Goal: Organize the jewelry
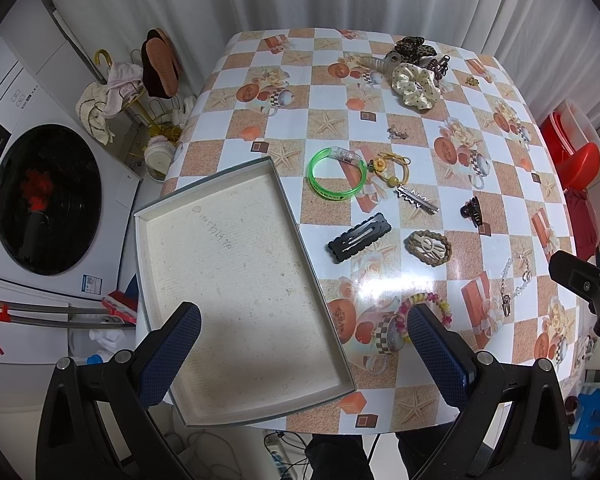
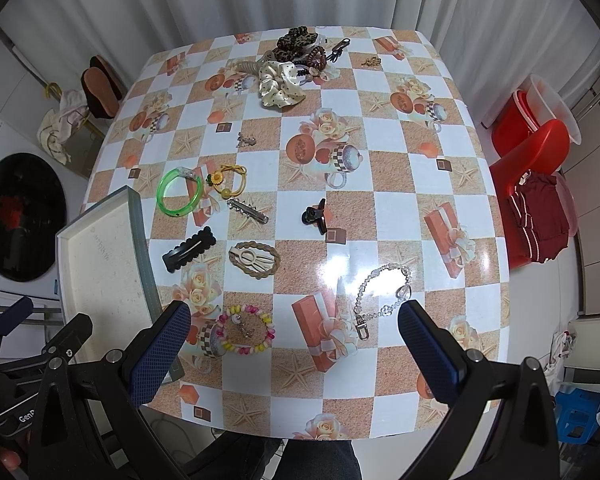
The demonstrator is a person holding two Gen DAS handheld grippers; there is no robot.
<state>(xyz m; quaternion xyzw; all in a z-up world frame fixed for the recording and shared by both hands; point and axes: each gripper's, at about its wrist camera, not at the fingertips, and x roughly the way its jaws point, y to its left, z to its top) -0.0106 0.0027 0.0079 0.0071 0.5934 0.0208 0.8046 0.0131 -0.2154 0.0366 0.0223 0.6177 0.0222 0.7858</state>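
**Both grippers empty above table**

Your left gripper (image 1: 304, 330) and right gripper (image 2: 294, 328) hover with jaws apart, holding nothing. The tray (image 1: 204, 200) overhangs the table's (image 2: 400, 208) left edge; the bead bracelet (image 2: 245, 330) lies near its front edge.

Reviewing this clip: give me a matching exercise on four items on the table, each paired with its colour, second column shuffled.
Column one:
1. bangle
2. snap clip
3. scrunchie
4. tray

Column two:
A. cream with dark dots
B. grey outside, off-white inside
C. translucent green
D. black

Pairs: 1-C, 2-D, 3-A, 4-B
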